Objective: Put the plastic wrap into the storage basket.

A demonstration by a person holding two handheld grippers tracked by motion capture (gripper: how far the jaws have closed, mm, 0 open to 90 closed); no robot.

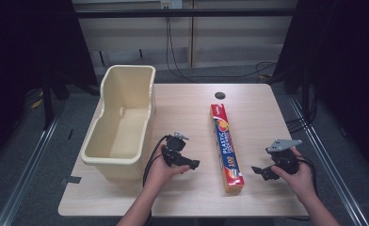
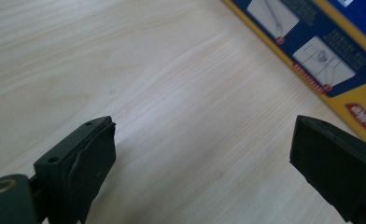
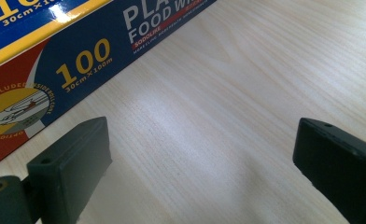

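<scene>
On the surface: the pale wooden surface [image 1: 182, 113] carries a long box of plastic food wrap [image 1: 227, 146] lying flat, running from the far middle toward my near edge.
Box position: it lies between my two claws, apart from both, with bare wood on either side.
Left claw: my left claw [image 1: 193, 164] sits just left of the box, jaws pointing toward it; in the left gripper view [image 2: 200, 163] the jaws stand wide apart with only wood grain between them, the box's blue and yellow side [image 2: 321, 51] ahead at upper right.
Right claw: my right claw [image 1: 257, 170] sits just right of the box's near end, spread open too; in the right gripper view [image 3: 202, 163] nothing lies between the jaws, and the box's printed side [image 3: 78, 51] lies ahead at upper left.
Bin: a cream plastic tub [image 1: 140, 89] stands at the left edge, well apart from the box.
</scene>
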